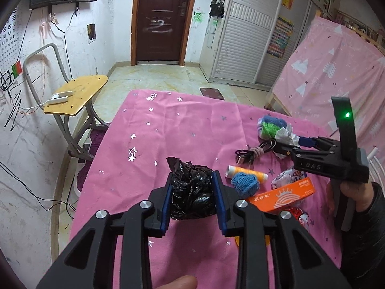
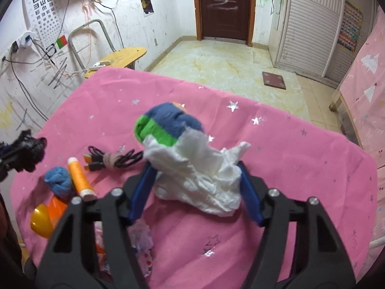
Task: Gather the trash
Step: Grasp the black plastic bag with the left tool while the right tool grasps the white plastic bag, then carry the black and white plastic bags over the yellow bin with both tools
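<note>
Crumpled black plastic bag [image 1: 192, 190], glossy and creased, sits clamped between the blue pads of the left gripper [image 1: 192, 192], above the pink star-printed tablecloth [image 1: 154, 130]. Crumpled white tissue [image 2: 199, 175], soft and ragged-edged, lies on the cloth between the half-spread jaws of the right gripper [image 2: 196, 187]; whether its pads press it cannot be told. Nearby: blue-and-green fuzzy ball [image 2: 166, 125] touching the tissue, coiled black cable [image 2: 113, 160], orange thread spool [image 2: 80, 179], blue knit ball [image 2: 59, 180], orange carton [image 1: 284, 196].

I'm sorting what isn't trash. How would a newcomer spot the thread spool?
On the pink star-print tablecloth, look at the clutter along one side. The thread spool lies flat between a coiled black cable and a blue knitted ball; only it is an orange cylinder with white ends.
</note>
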`<control>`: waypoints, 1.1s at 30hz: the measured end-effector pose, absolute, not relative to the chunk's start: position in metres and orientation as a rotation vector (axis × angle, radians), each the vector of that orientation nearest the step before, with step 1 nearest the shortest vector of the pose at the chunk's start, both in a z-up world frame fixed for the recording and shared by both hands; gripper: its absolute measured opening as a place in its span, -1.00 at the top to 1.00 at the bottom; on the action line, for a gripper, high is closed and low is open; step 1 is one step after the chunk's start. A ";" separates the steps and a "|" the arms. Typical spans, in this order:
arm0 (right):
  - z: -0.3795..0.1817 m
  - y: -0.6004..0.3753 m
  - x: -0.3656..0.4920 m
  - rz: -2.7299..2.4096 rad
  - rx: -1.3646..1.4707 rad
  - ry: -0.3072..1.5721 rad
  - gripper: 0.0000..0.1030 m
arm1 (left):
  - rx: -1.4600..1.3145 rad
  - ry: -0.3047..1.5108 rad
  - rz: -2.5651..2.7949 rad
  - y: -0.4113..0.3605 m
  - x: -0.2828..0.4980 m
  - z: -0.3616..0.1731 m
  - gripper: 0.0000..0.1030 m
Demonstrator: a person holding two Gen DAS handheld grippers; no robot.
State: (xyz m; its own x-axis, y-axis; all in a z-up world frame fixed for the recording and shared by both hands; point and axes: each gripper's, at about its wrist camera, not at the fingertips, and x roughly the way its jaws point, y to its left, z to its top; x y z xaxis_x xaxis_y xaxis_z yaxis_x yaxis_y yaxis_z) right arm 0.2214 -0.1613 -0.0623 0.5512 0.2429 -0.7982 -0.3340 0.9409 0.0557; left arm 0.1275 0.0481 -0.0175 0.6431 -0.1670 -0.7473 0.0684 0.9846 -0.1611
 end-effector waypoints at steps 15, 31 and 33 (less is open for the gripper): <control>-0.026 -0.192 0.183 0.330 -0.085 0.824 0.41 | -0.110 0.797 -0.110 0.038 0.116 0.013 0.54; 0.002 -0.259 0.138 0.264 0.012 0.722 0.41 | -0.036 0.729 -0.159 -0.023 0.099 0.047 0.54; 0.002 -0.269 0.131 0.253 0.024 0.715 0.40 | -0.028 0.726 -0.169 -0.032 0.099 0.049 0.54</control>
State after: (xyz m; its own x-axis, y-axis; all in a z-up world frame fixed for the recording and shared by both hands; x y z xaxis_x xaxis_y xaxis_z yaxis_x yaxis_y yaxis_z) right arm 0.1311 -0.2692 0.0020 0.7261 0.2380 -0.6451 -0.2214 0.9691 0.1083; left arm 0.0986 -0.0324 0.0486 0.7344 -0.1640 -0.6586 0.1442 0.9859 -0.0847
